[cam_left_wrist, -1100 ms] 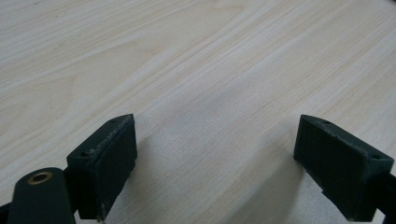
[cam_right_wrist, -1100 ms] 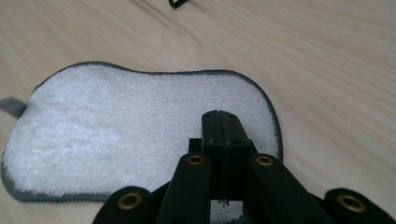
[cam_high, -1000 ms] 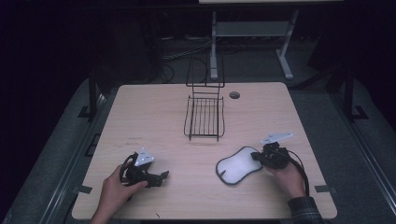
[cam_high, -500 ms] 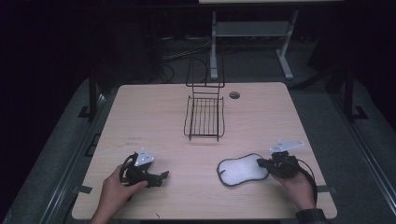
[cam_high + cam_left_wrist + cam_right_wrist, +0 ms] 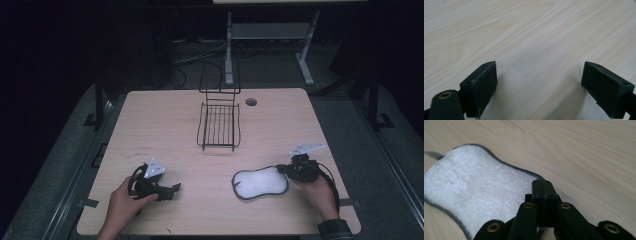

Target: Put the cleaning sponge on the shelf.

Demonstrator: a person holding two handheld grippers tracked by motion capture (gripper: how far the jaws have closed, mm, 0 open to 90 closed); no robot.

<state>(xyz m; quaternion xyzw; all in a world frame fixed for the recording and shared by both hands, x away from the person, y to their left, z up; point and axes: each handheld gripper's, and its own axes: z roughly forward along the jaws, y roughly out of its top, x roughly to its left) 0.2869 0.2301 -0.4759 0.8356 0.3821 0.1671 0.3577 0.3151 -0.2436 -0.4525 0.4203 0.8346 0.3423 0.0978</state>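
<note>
Right gripper (image 5: 287, 170) pinching the edge of a white, grey-trimmed terry cloth pad (image 5: 260, 182) on the pale wooden table (image 5: 165, 120).

In the right gripper view the two black jaws are pressed together, and the pad's grey-bound edge runs in under their tips; the rest of the pad (image 5: 471, 192) spreads flat ahead and to the left of the jaws, while bare wood lies to their right. The left gripper (image 5: 175, 189) rests low on the table in the person's left hand (image 5: 125, 202), its jaws spread wide with only wood grain between and ahead of them in the left gripper view. A black wire rack (image 5: 219, 125) stands well beyond both grippers, apart from the pad.
</note>
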